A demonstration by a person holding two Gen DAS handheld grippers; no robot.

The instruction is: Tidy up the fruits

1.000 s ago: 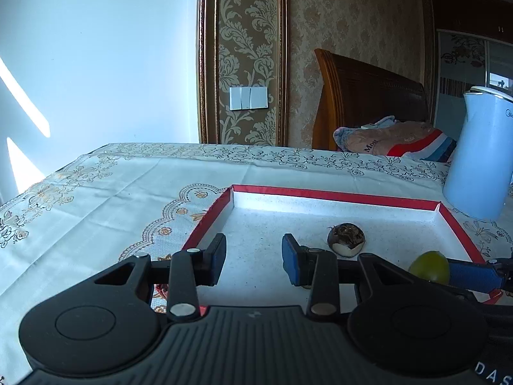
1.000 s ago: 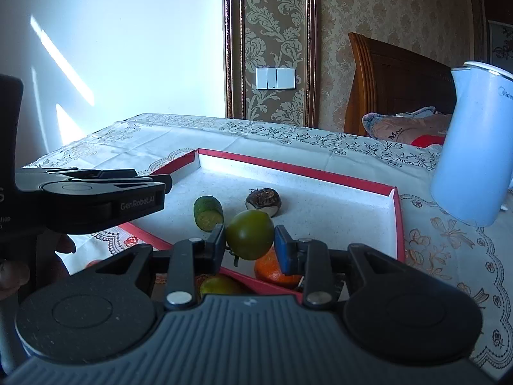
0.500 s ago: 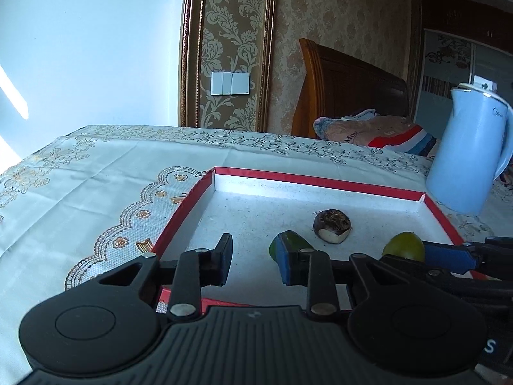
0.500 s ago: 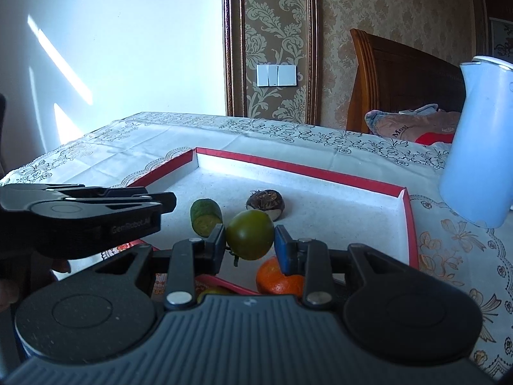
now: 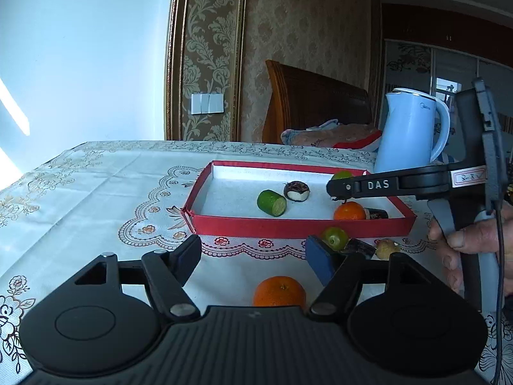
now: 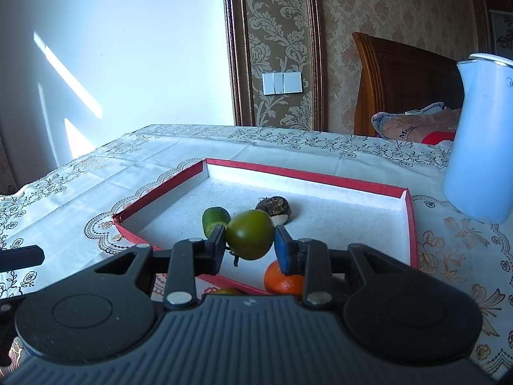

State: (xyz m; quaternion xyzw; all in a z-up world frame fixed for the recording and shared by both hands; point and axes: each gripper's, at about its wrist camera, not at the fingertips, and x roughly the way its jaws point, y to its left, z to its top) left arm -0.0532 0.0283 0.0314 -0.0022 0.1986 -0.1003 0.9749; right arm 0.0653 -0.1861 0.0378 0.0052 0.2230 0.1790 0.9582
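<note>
Cream, flower-printed cloth covers the worktop (image 5: 96,192), where a pale blue kettle (image 5: 408,131) stands behind a shallow red-rimmed tray (image 5: 288,226) with a white floor. Inside the tray lie a cut green fruit piece (image 5: 272,202), a dark brown chestnut-like fruit (image 5: 297,191) and an orange tangerine (image 5: 349,210) near the front rim. Outside it, on the cloth, sit a larger tangerine (image 5: 278,290), a small green fruit (image 5: 335,238) and a yellowish lump (image 5: 386,246).

Over the tray's near edge, the right gripper (image 6: 249,241) has its fingers pinching a round green fruit (image 6: 250,238). The left gripper (image 5: 253,255) is empty, its fingers opening above the loose tangerine.

Risk, as I judge it: a round fruit let go while clear of the tray floor could roll into the others or over the low rim. The left fingers, if they close off-centre on the tangerine, may squirt it toward the worktop edge, or nudge the small green fruit beside the right fingertip.
</note>
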